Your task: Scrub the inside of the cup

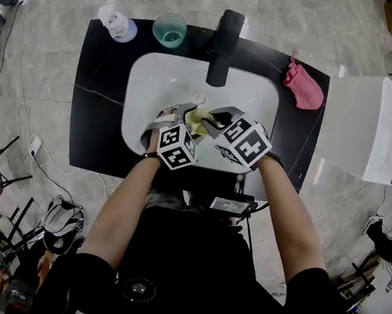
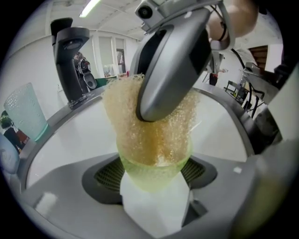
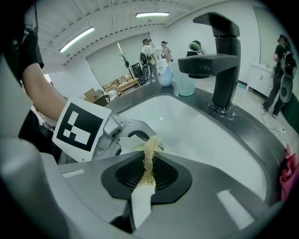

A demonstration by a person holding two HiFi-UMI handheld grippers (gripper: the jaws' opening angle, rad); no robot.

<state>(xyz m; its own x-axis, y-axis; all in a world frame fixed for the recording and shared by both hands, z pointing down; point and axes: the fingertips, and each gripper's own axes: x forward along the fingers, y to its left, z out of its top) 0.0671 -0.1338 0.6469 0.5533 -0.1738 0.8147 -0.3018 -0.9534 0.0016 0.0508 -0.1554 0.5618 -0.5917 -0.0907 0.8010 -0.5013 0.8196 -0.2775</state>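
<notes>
My left gripper (image 1: 180, 117) is closed on the cup (image 2: 154, 175), low down near its base, with the mouth tipped toward my right gripper (image 1: 214, 120). The cup is clear pale green plastic with a pebbled look, narrower at the held end and wider at the rim. It sits over the white sink (image 1: 258, 96), near the front edge, with both grippers meeting above the basin.

The right gripper is clamped on a yellowish mesh scrubber (image 2: 122, 112), with a thin strand pinched between its jaws. The scrubber is stuffed into the cup and fills most of the inside. It shows amber through the green wall and bulges out above the rim. One grey jaw of the right gripper presses into the wad at the cup's mouth.

The black faucet (image 1: 221, 47) is at the back of the sink. I can't see any water running. On the black bench (image 1: 97, 107) behind the sink are a white bottle (image 1: 116, 24) and a teal tumbler (image 1: 170, 29), close together at the back left. A pink cloth (image 1: 302, 86) lies on the bench to the right of the sink.
</notes>
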